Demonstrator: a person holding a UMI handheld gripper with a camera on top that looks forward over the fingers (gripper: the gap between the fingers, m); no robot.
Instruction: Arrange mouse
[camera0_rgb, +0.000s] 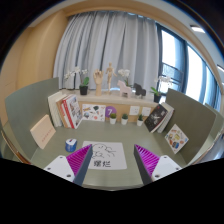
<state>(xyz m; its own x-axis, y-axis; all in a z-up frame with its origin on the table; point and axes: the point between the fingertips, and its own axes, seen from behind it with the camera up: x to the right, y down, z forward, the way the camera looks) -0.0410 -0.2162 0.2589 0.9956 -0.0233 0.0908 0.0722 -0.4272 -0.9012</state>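
A white mouse mat (104, 154) with a cartoon drawing and two printed characters lies flat on the grey-green desk (120, 178), just ahead of and between my fingers. My gripper (105, 166) is open wide and holds nothing. The left finger's magenta pad (62, 163) is left of the mat and the right one (148, 158) is right of it. I see no mouse in this view. A small blue object (71, 144) sits on the desk at the mat's far left corner.
A low shelf (112, 100) at the back of the desk holds books, small potted plants and figures. Books (66, 110) lean at the left, a tan board (43, 131) lies further left, and picture books (160, 119) lean at the right. Curtains and a window are behind.
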